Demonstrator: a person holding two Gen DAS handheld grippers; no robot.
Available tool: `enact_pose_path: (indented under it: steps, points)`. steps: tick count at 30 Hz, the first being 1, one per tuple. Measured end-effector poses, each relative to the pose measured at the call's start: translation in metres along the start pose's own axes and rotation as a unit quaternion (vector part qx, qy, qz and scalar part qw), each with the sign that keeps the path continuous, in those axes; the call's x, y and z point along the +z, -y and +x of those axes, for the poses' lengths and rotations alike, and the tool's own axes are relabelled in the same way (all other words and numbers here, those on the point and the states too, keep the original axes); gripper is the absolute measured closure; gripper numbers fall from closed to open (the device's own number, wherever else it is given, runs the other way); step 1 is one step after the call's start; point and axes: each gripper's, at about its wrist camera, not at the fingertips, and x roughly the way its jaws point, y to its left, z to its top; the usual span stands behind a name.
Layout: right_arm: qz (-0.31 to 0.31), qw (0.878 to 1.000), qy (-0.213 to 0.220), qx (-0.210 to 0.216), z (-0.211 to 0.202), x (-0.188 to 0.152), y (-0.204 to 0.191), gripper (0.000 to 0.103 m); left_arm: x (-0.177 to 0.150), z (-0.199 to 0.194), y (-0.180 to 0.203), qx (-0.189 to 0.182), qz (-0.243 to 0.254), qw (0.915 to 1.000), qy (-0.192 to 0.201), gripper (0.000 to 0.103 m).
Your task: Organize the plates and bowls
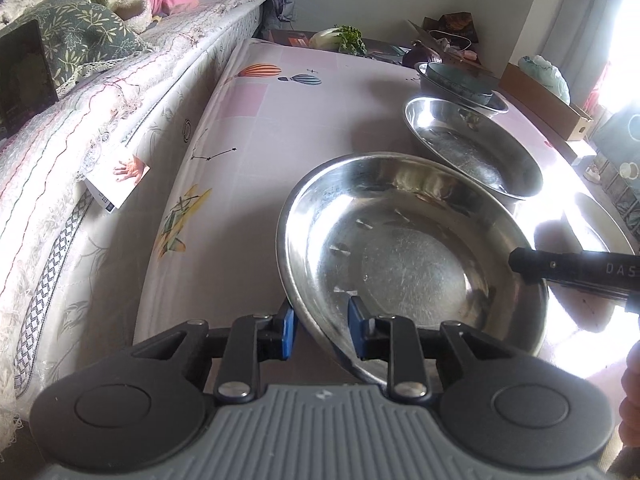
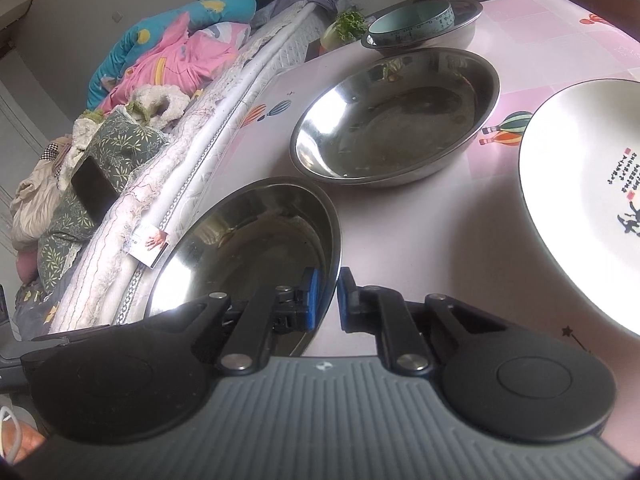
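Observation:
A near steel bowl (image 1: 412,248) is held at two sides. My left gripper (image 1: 322,330) is shut on its near-left rim. My right gripper (image 2: 325,298) is shut on its right rim; the same bowl shows in the right wrist view (image 2: 248,256), and the right gripper's finger (image 1: 568,266) shows in the left wrist view. A second steel bowl (image 1: 472,144) (image 2: 396,116) sits beyond it. Farther back a teal ceramic bowl (image 1: 456,76) (image 2: 412,24) rests inside another steel bowl (image 2: 460,36). A white plate with black print (image 2: 584,192) lies at the right.
The table has a pink balloon-print cloth (image 1: 280,128). A bed with a quilted cover (image 1: 100,120), pillows and clothes runs along its left side. Vegetables (image 1: 344,38), a cardboard box (image 1: 544,100) and clutter stand at the far end.

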Motion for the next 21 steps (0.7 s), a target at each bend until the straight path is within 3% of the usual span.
enact_pose_path:
  steps: [13,21]
  points:
    - [0.003,1.0,0.01,-0.007,0.0,-0.006,0.005,0.091,0.004,0.009,0.011,0.04,0.031,0.9986,0.015,0.072]
    - [0.004,1.0,0.012,-0.013,0.01,-0.004,0.004,0.091,0.011,0.017,0.01,0.041,0.03,0.9985,0.02,0.072]
